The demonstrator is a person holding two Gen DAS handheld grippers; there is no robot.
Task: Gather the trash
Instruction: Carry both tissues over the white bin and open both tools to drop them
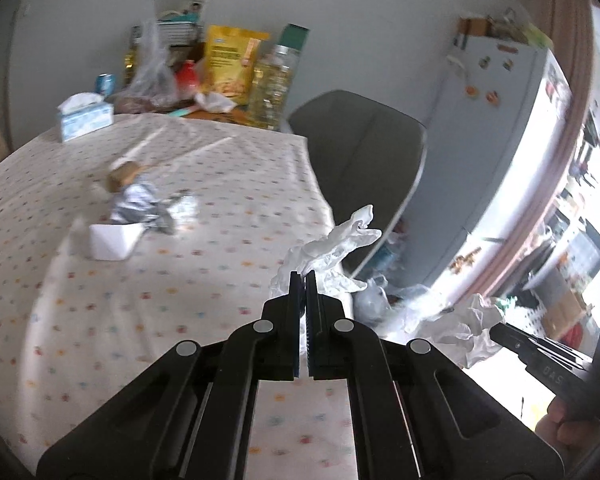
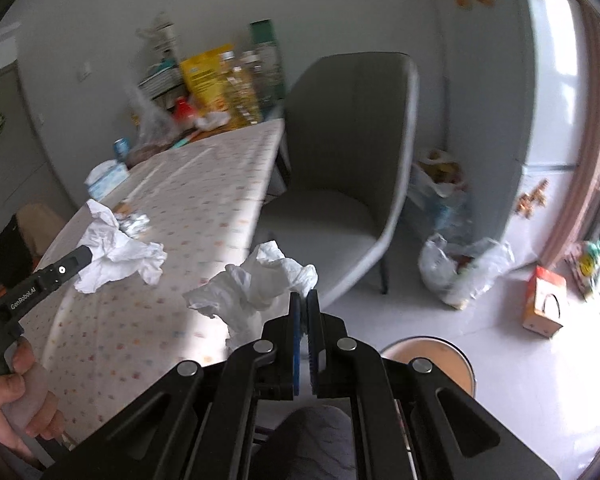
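The left tool (image 1: 304, 280), seen from its own camera at lower centre of the frame, points forward and downward with its jaws pressed together on a crumpled white tissue (image 1: 332, 240). The right tool (image 2: 304, 300) fills the lower centre of its view in the same pose, jaws clamped on a second crumpled tissue (image 2: 256, 284). A bare hand (image 2: 16, 404) grips the left tool's handle at the lower left of the right-wrist view, and fingers (image 1: 560, 420) show on the right tool's handle at the lower right of the left-wrist view.
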